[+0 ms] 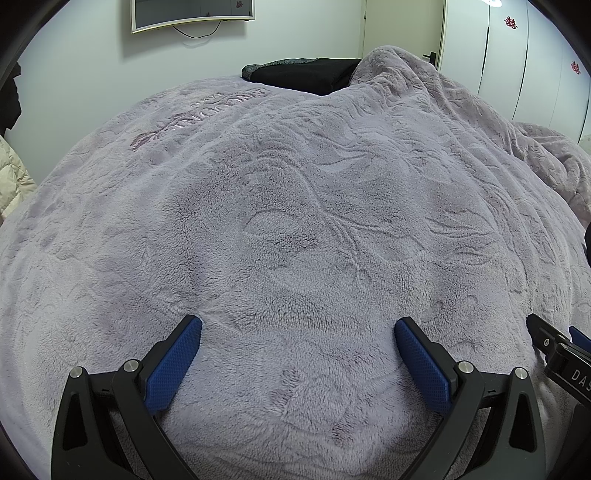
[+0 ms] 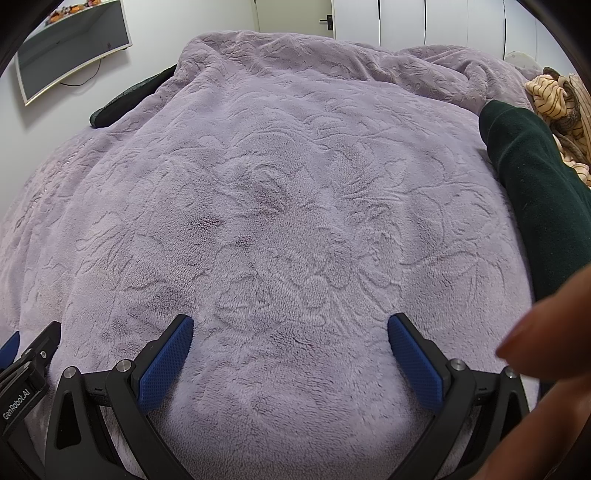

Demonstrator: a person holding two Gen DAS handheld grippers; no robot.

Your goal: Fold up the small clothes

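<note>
A heap of tan striped clothes [image 2: 557, 96] lies at the far right of the bed, seen only in the right wrist view. My left gripper [image 1: 298, 326] hovers open just above the lilac fleece blanket [image 1: 295, 184], with nothing between its blue pads [image 1: 173, 365]. My right gripper [image 2: 290, 323] is also open and empty over the same blanket [image 2: 280, 166]. The two grippers are side by side: each shows at the edge of the other's view, the right gripper [image 1: 557, 354] and the left gripper [image 2: 26, 365]. No garment lies in front of either.
A dark green fabric shape [image 2: 535, 184], sleeve or garment, lies at the right. A blurred finger [image 2: 535, 332] crosses the lower right corner. A black item [image 1: 306, 74] sits at the bed's far end. A bunched blanket ridge [image 1: 424, 81], a wall screen [image 1: 192, 14] and wardrobe doors [image 1: 517, 55] are behind.
</note>
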